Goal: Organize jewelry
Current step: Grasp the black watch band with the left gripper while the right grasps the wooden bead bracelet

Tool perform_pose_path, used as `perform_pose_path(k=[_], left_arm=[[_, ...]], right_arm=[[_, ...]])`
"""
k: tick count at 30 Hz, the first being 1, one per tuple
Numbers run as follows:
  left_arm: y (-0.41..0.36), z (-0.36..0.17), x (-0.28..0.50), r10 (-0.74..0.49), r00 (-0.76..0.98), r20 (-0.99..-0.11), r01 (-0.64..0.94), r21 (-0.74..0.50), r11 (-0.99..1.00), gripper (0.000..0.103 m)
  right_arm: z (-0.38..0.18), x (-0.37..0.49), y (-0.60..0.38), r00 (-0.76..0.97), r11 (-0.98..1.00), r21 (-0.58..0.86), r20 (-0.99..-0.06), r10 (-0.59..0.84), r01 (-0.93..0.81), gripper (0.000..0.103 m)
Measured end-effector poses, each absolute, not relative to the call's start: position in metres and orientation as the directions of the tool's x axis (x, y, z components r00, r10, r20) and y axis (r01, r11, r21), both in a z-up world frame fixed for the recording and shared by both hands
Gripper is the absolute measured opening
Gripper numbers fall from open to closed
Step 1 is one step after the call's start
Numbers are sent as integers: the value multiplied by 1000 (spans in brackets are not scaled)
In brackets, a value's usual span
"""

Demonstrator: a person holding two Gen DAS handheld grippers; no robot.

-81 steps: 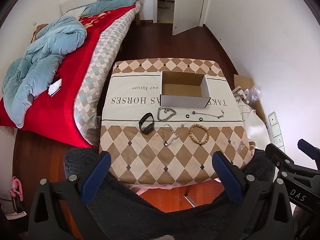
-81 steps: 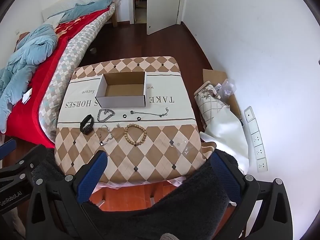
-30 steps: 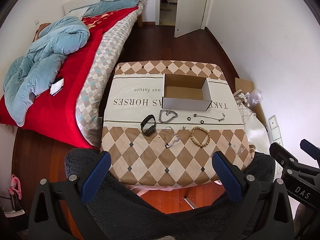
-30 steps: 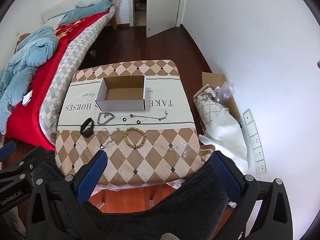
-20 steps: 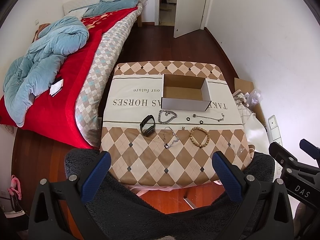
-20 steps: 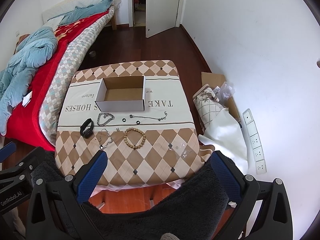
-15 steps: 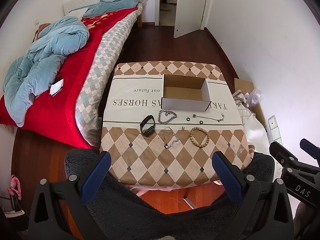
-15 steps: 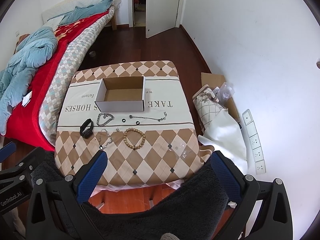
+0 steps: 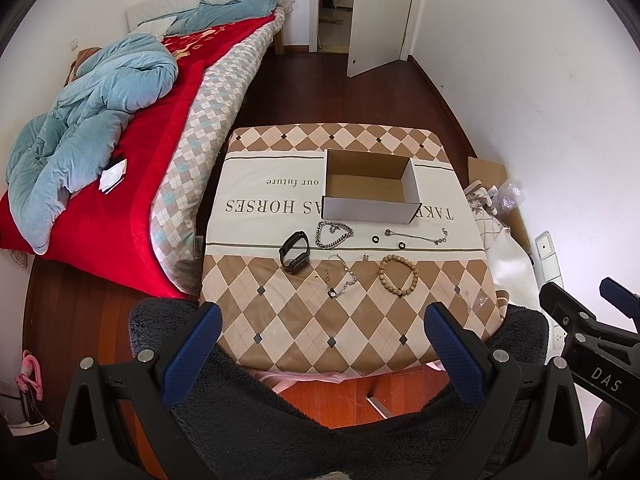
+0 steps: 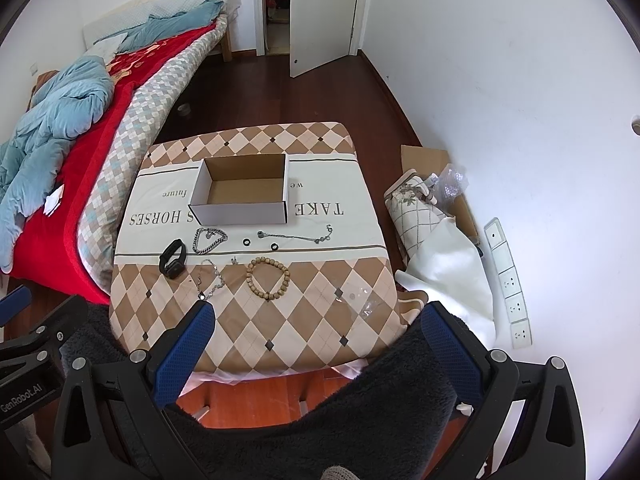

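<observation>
An open empty cardboard box (image 9: 370, 186) (image 10: 242, 194) stands mid-table on a checked cloth. In front of it lie a black smart band (image 9: 296, 253) (image 10: 173, 259), a silver chain bracelet (image 9: 334, 234) (image 10: 209, 239), a thin silver necklace (image 9: 340, 276) (image 10: 210, 280), a wooden bead bracelet (image 9: 398, 275) (image 10: 267, 277), two small black rings (image 9: 375, 239) (image 10: 247, 243) and a thin chain (image 9: 418, 236) (image 10: 296, 236). My left gripper (image 9: 320, 344) and right gripper (image 10: 316, 340) are open and empty, held high over the table's near edge.
A bed (image 9: 120, 152) with red blanket and blue duvet stands left of the table. Bags and cardboard (image 10: 436, 216) lie on the floor at the right by the white wall. An open door (image 9: 380, 12) is at the back.
Both grippers rose and drew back a little earlier, so the table looks slightly smaller; in the last second almost nothing has moved. Both stay open.
</observation>
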State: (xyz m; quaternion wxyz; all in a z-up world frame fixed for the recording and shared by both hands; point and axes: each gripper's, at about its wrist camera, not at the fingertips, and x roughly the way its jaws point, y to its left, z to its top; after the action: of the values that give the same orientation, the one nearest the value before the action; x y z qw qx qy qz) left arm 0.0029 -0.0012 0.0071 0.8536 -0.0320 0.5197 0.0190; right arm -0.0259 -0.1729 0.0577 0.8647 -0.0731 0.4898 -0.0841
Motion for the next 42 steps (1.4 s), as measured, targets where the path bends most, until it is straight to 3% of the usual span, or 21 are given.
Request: perform_pose_path(k=[6, 12, 20, 28, 30, 32, 34, 42], left_arm=[[0, 8, 8, 19, 479, -878, -73, -18, 997, 103], [26, 4, 56, 198, 545, -815, -160, 130, 978, 103], [55, -74, 117, 309, 451, -837, -145, 273, 951, 103], [59, -187, 156, 243, 227, -943, 6, 251, 968, 103], [59, -202, 163, 223, 200, -954, 18, 231, 973, 102], [59, -217, 171, 193, 168, -967, 29, 200, 979, 92], [57, -230, 179, 165, 141, -976, 52, 173, 983, 89], [53, -257, 190, 128, 86, -988, 102, 137, 985, 83]], right_arm=[[60, -22, -178, 515, 978, -190, -831, -210, 91, 103], [44, 3, -195, 517, 977, -153, -831, -207, 146, 103], [-27, 65, -212, 435, 974, -119, -880, -193, 192, 103], [-127, 113, -222, 298, 974, -95, -942, -156, 208, 99], [-146, 120, -223, 264, 974, -94, -953, -149, 208, 95], [-161, 127, -223, 238, 974, -91, -961, -140, 206, 91], [-176, 133, -225, 212, 975, -91, -968, -135, 205, 88], [-220, 142, -221, 123, 977, -113, -983, -136, 179, 77]])
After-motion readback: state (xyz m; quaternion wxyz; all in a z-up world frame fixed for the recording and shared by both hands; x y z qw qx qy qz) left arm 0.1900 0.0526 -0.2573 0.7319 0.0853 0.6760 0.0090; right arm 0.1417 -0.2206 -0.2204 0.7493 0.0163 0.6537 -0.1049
